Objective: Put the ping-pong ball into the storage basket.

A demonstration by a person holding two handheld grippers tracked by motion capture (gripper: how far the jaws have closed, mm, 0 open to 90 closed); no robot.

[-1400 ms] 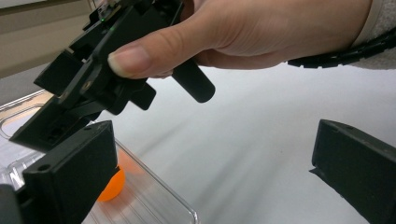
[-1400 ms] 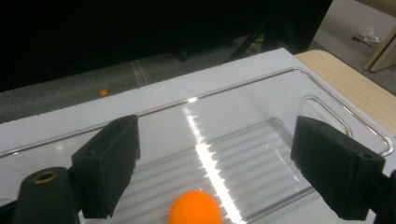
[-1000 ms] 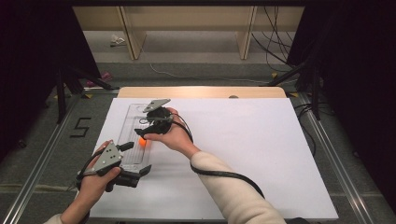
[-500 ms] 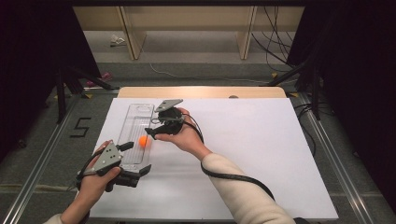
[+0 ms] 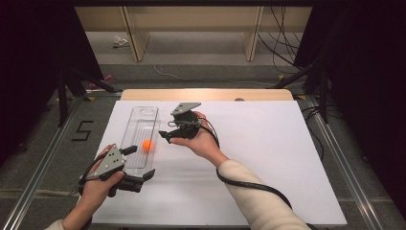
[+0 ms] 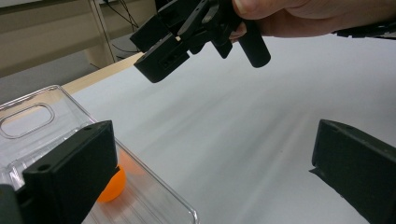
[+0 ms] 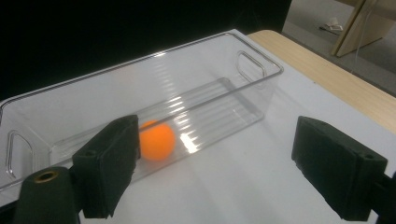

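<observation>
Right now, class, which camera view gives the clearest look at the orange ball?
The right gripper view: the orange ball sits large and almost whole inside the clear bin. The high view shows it small; in the left gripper view a finger half hides it.

The black left gripper (image 5: 139, 165) carries a grey 3-cornered plate with small dark screw dots on top, and a black cable loops from its rear. The black right gripper (image 5: 165, 136) bears the same plate and a thick black cable trailing past a cream long sleeve (image 5: 258, 196). Each has 2 blocky black fingers (image 7: 338, 165) with round holes.
</observation>
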